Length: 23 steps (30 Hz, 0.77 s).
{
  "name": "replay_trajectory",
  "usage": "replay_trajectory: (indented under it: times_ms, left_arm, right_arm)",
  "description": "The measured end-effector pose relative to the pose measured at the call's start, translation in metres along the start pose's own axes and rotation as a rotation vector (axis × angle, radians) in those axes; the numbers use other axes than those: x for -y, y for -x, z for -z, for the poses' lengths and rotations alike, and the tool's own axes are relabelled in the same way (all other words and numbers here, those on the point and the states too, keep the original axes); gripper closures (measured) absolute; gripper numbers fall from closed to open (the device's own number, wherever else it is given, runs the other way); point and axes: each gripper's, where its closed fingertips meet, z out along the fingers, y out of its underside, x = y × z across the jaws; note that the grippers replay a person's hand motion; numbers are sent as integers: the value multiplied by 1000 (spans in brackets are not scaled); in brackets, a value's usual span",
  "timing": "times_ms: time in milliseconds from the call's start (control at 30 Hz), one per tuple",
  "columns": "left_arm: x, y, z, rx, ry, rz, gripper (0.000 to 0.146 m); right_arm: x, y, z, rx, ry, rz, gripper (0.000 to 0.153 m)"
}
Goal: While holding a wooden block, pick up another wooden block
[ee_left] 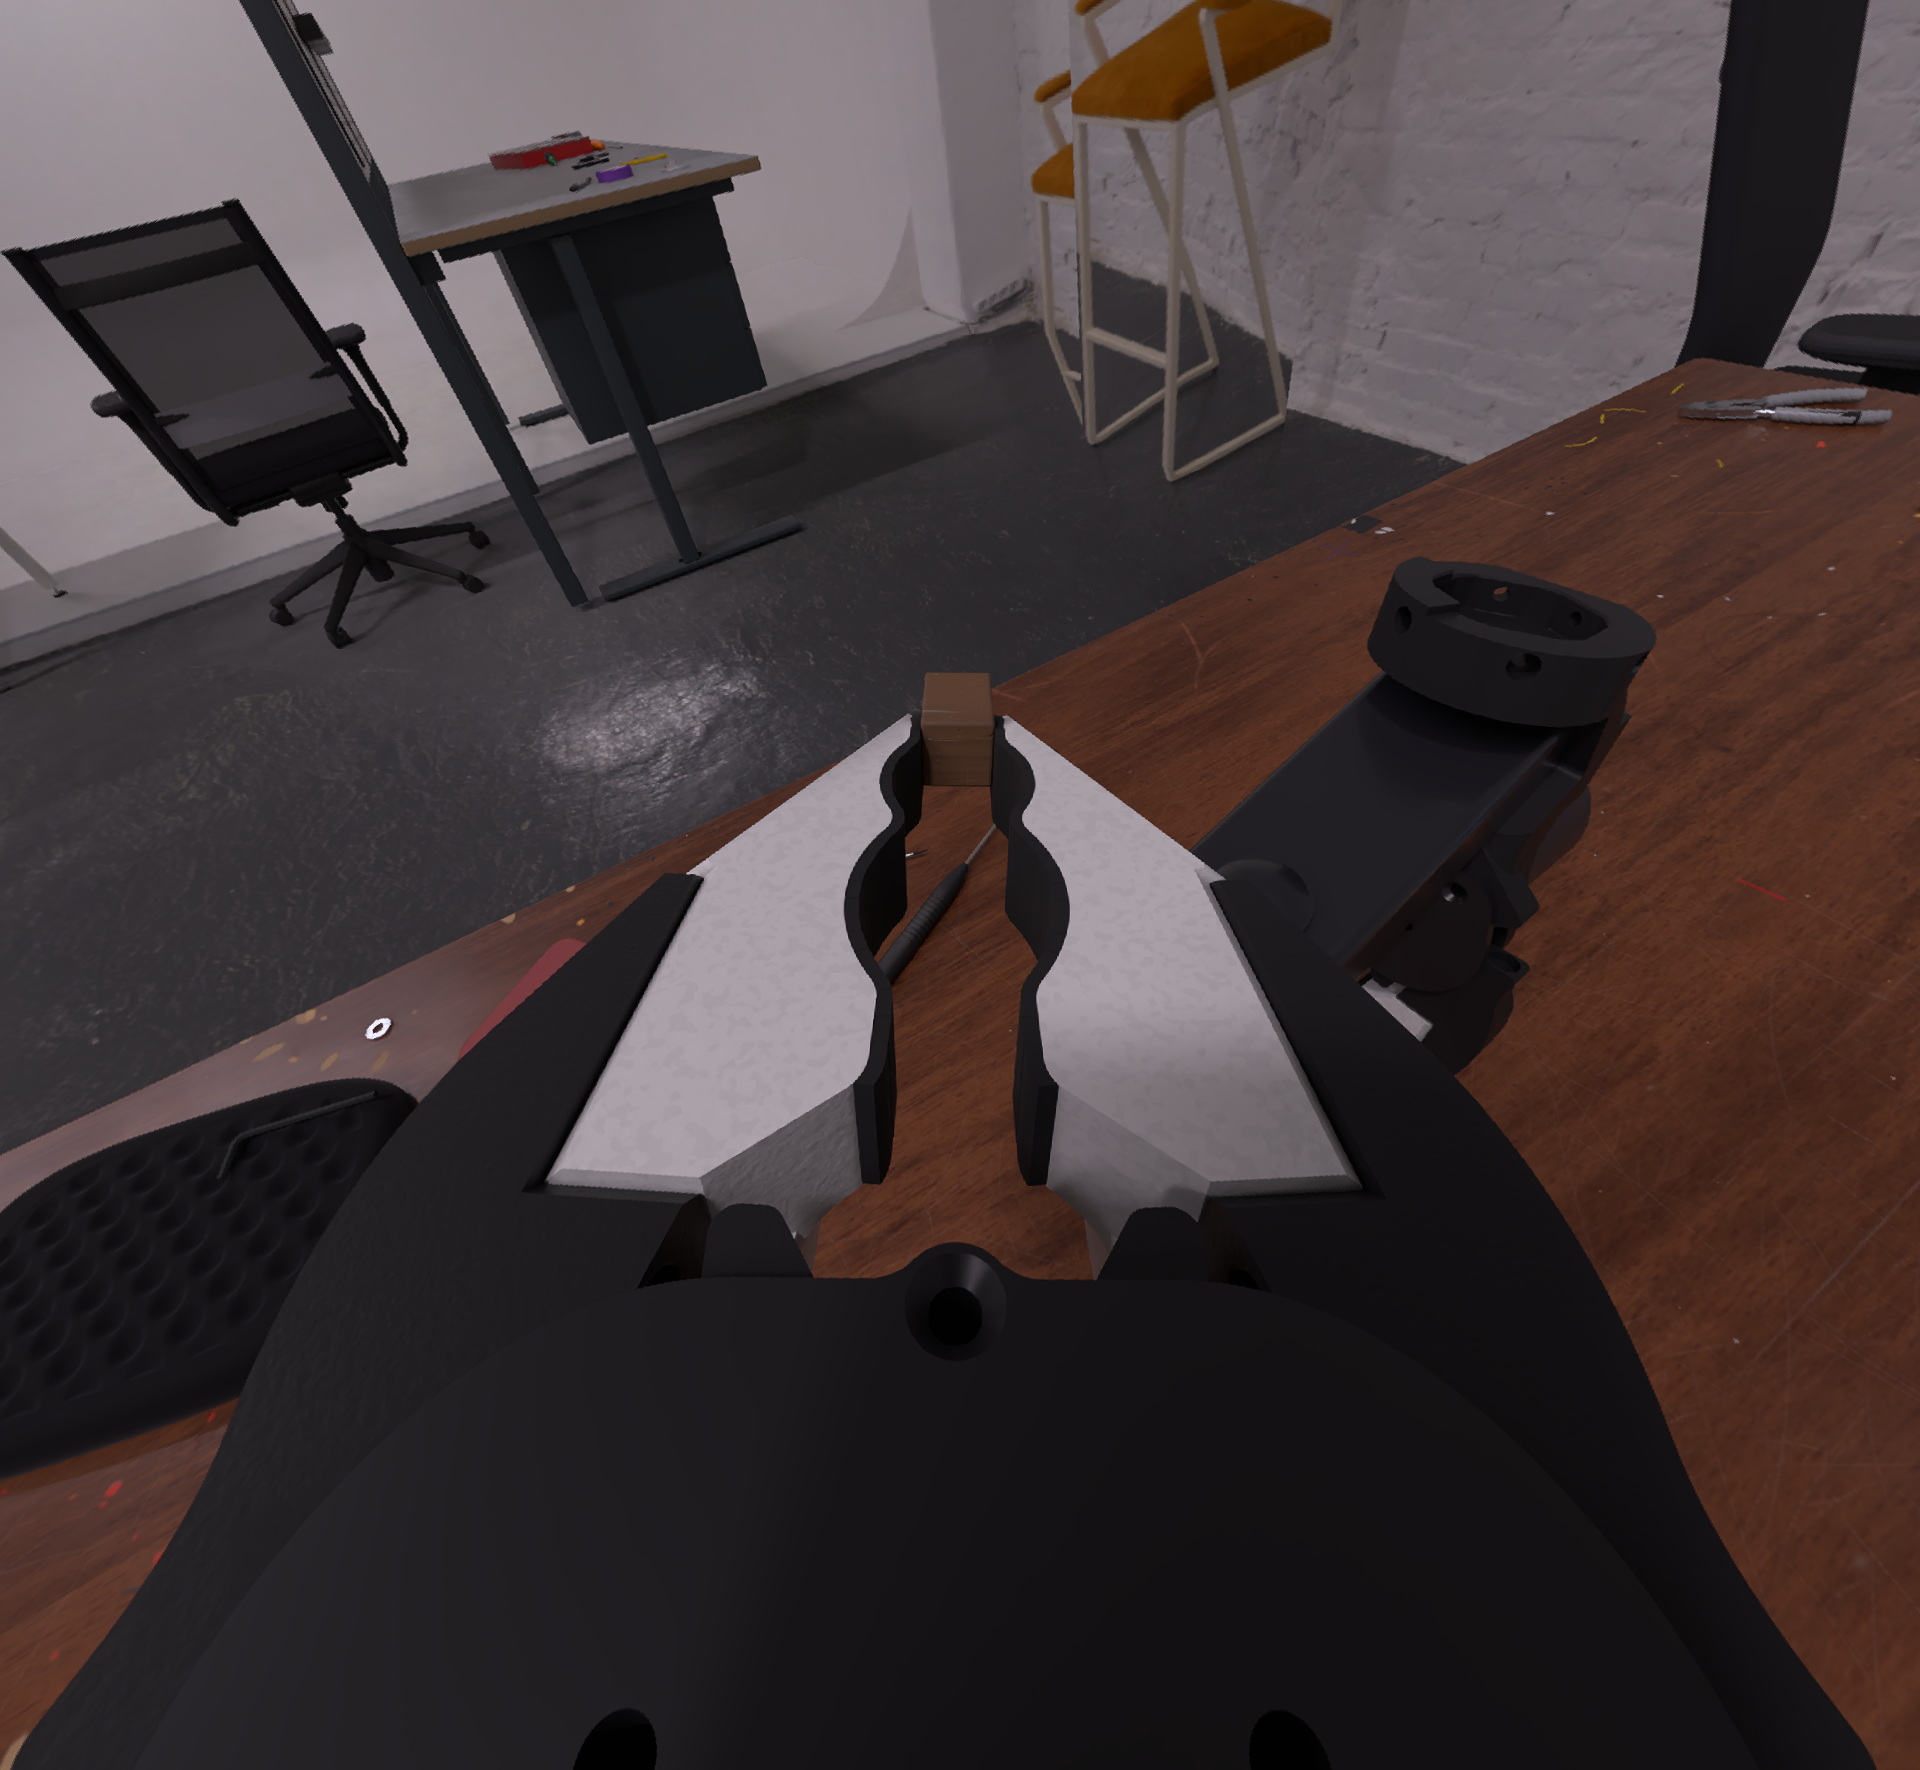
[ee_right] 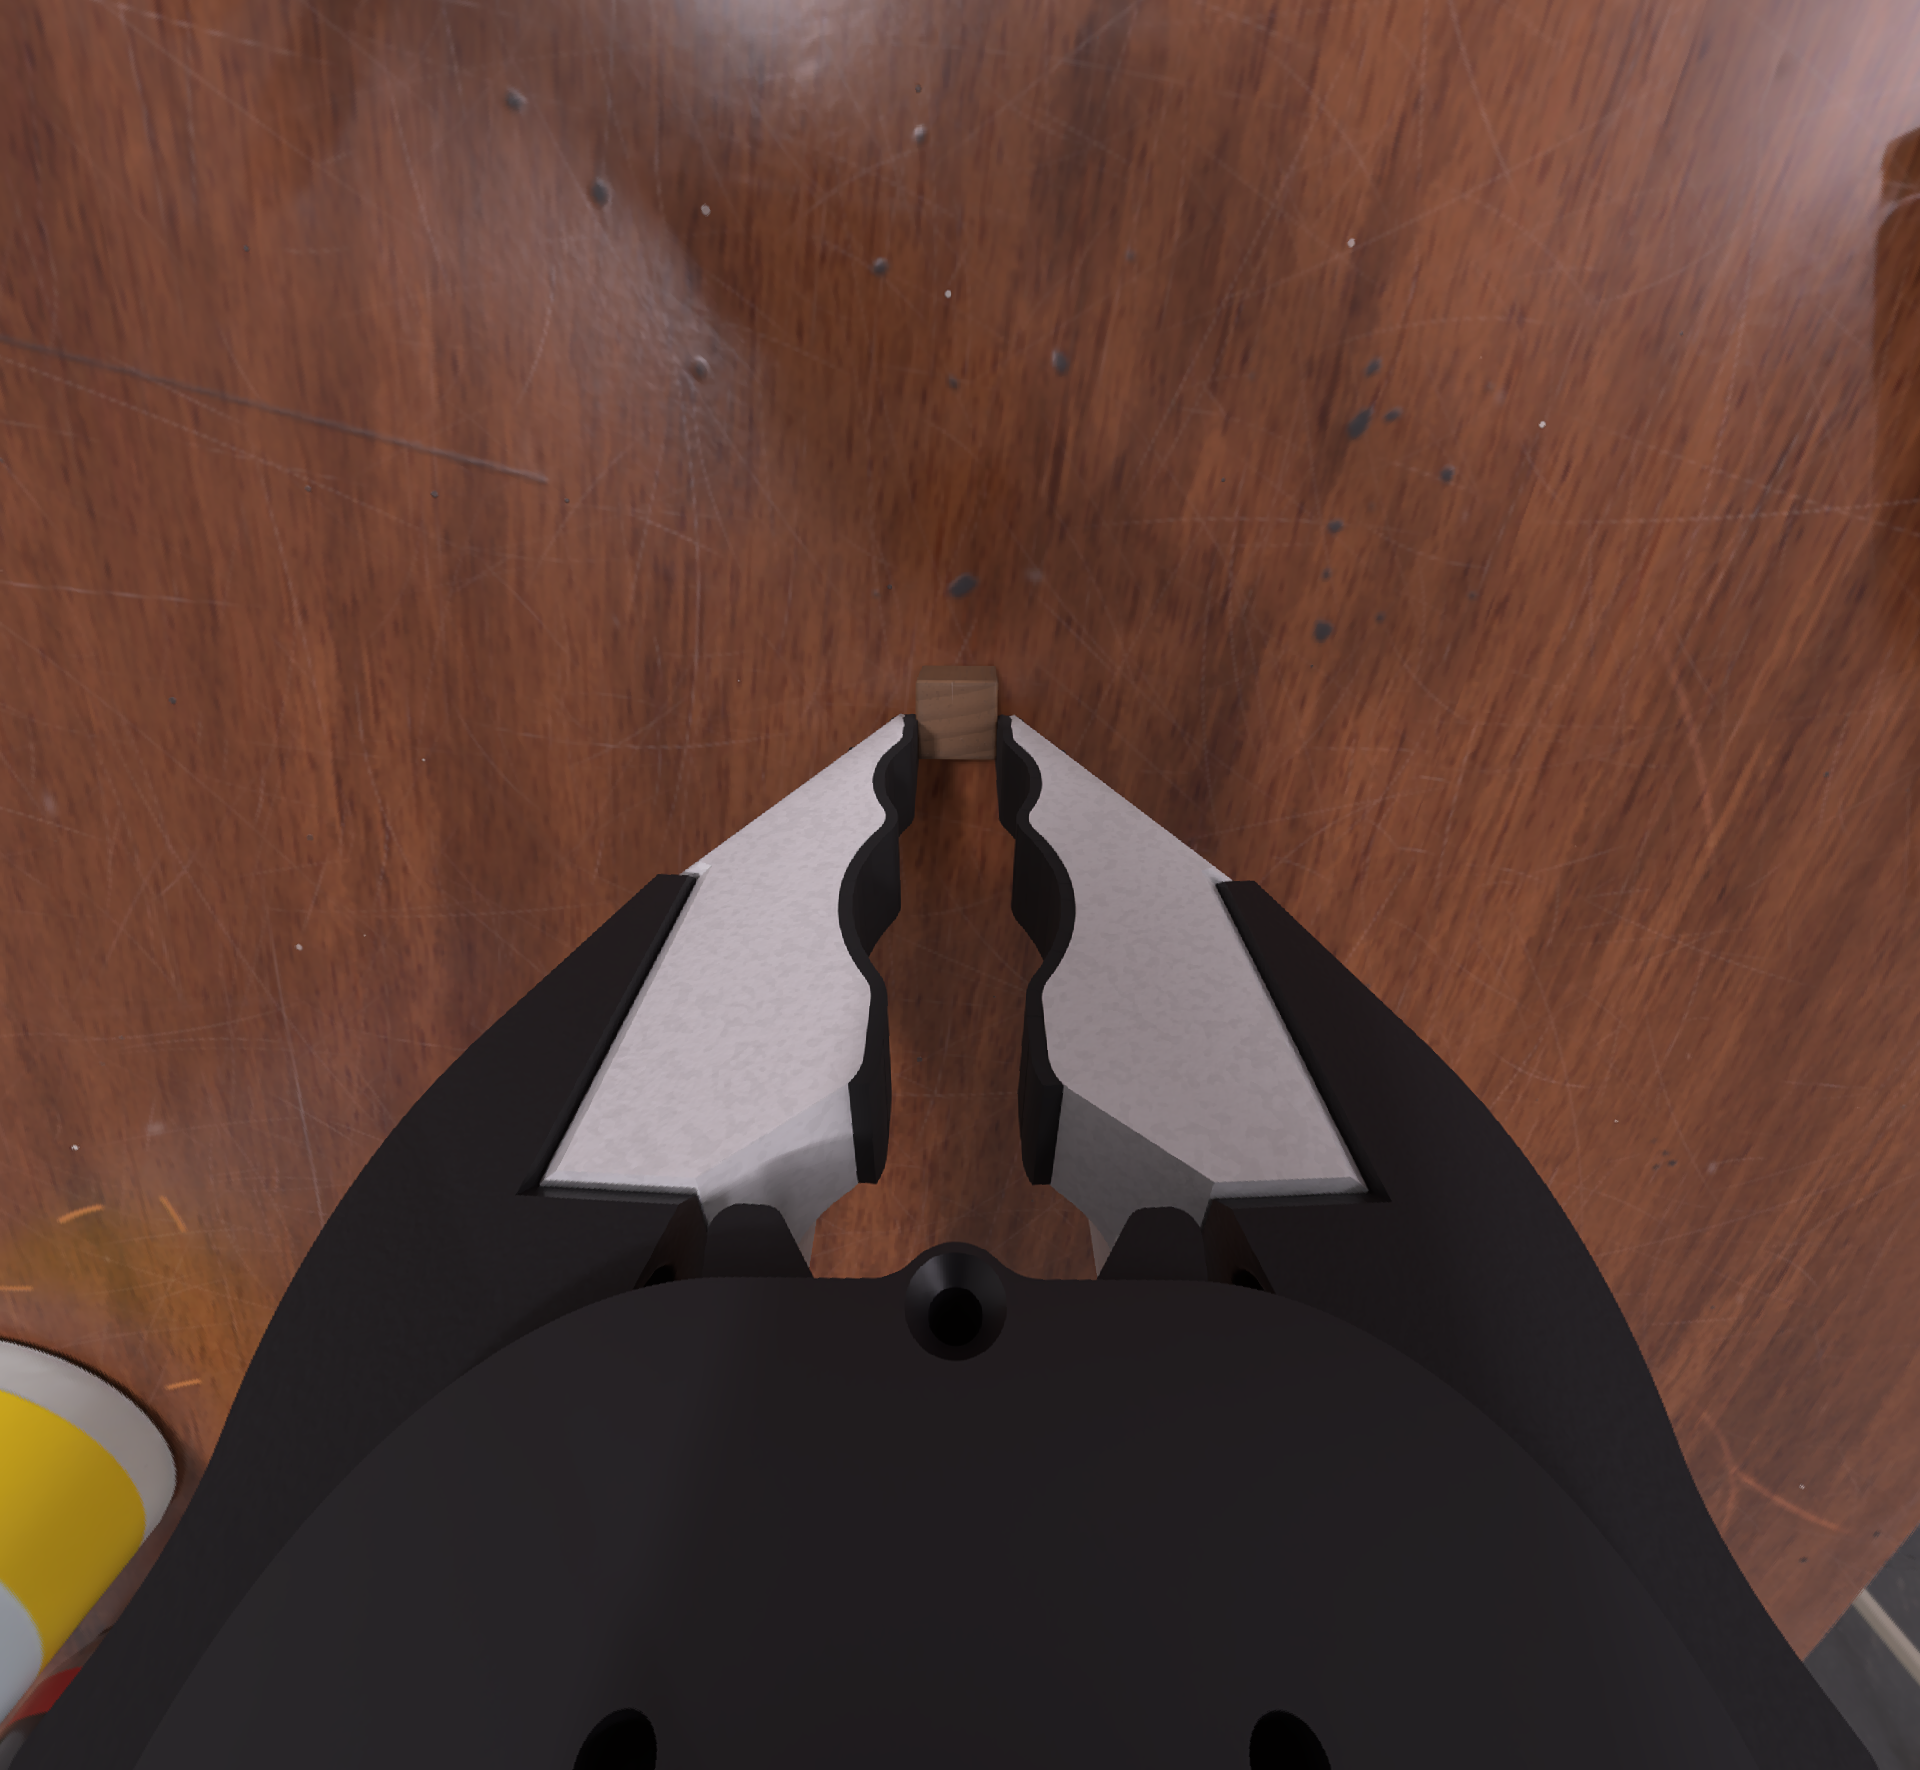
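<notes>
My left gripper [ee_left: 957, 752] is shut on a small brown wooden block [ee_left: 957, 726], held between its fingertips above the brown table [ee_left: 1662, 1149] near the table's edge. My right gripper [ee_right: 957, 746] is shut on another small wooden block [ee_right: 957, 712], pinched at its fingertips, pointing straight down over the table top [ee_right: 416, 473]. I cannot tell if this block touches the table. The right gripper's black body [ee_left: 1475, 764] also shows to the right in the left wrist view.
A dark dart-like tool [ee_left: 930, 905] lies on the table under the left fingers. A black perforated mat [ee_left: 156, 1232] lies at left, pliers [ee_left: 1782, 408] at far right. A yellow and white roll [ee_right: 62, 1502] sits at lower left. Chairs and a desk stand beyond the table.
</notes>
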Motion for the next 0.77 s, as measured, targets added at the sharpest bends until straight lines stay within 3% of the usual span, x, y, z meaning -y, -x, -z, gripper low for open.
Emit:
replay_trajectory:
  times_ms: [433, 567, 767]
  left_arm:
    - [-11, -1, -7, -17, 40, -20, 135]
    - [-31, 0, -17, -41, 111, -57, 135]
    - [-66, -21, -42, -201, 189, -105, 135]
  right_arm:
    - [0, -5, 3, 5, -39, 25, 138]
    - [2, -9, 27, 33, -141, 36, 138]
    - [-9, -15, 85, 50, -339, 91, 138]
